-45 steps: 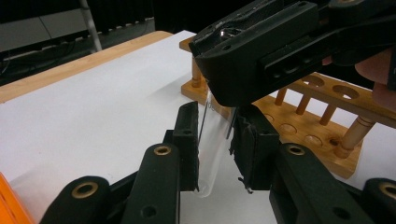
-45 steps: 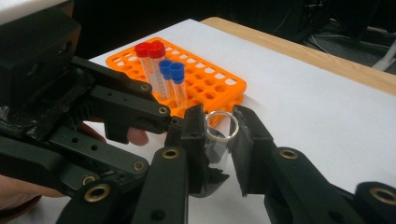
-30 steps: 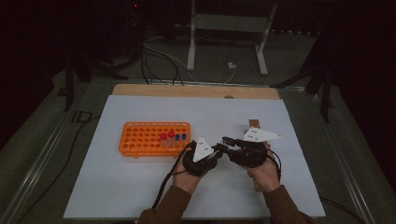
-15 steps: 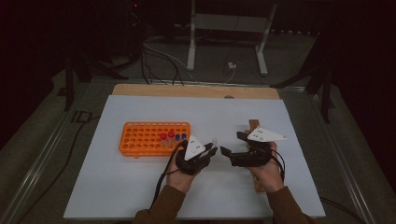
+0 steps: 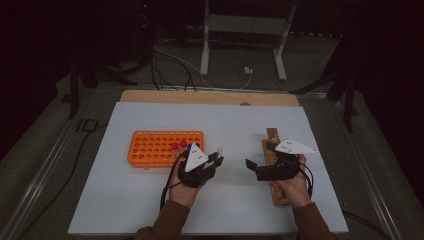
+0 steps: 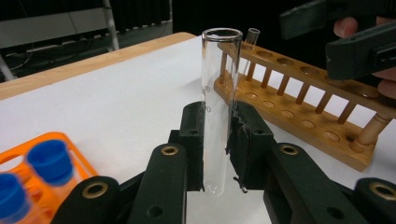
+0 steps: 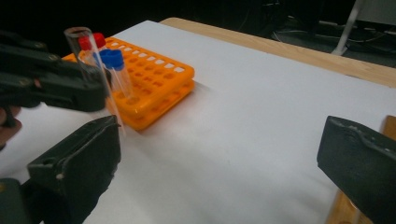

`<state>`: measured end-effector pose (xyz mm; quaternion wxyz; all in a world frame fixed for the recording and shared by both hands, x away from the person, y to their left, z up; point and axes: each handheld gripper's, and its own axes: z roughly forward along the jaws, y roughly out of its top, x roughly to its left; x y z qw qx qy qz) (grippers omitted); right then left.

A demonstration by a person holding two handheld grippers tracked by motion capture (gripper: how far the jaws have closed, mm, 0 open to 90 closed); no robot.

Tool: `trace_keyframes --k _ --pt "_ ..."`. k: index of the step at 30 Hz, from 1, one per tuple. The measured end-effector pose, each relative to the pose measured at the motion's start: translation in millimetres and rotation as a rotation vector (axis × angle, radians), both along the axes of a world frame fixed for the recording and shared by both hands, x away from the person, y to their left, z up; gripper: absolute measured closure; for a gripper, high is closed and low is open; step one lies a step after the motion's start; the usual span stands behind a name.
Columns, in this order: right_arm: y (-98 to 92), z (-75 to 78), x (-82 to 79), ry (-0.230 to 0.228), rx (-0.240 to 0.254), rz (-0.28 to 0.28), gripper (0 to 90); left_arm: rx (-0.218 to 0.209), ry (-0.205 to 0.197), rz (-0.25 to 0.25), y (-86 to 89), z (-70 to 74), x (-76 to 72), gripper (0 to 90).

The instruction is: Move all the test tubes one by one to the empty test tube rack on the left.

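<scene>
Left gripper (image 6: 217, 154) clamps a clear glass test tube (image 6: 215, 102) upright between its pads, orange rack (image 5: 165, 148) beside it. Handover step judged complete. Right gripper (image 7: 219, 172) jaws have just been opening, now wide and empty, grippers farther apart than before. Next: seat tube in a rack hole.

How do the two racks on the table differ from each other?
The orange rack is bright plastic, a flat block with many rows of holes; the wooden rack is brown, with one row of holes in a top bar raised on pegs. The orange rack holds tubes with red and blue caps; the wooden rack holds one open clear tube at its far end. Both stand on the white sheet.
</scene>
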<state>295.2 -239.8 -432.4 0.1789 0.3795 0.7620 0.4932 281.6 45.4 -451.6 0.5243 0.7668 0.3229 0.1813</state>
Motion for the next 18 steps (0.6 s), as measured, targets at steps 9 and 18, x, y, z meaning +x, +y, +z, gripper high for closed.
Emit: trace_keyframes --k 9,18 --pt "-9.4 -2.5 -1.2 0.002 0.004 -0.019 0.0 -0.005 -0.005 0.027 20.4 2.9 -3.0 76.0" --pt "-15.1 -0.5 -2.6 -0.005 0.017 -0.036 0.0 -0.014 -0.002 0.056 45.0 2.9 -3.5 75.9"
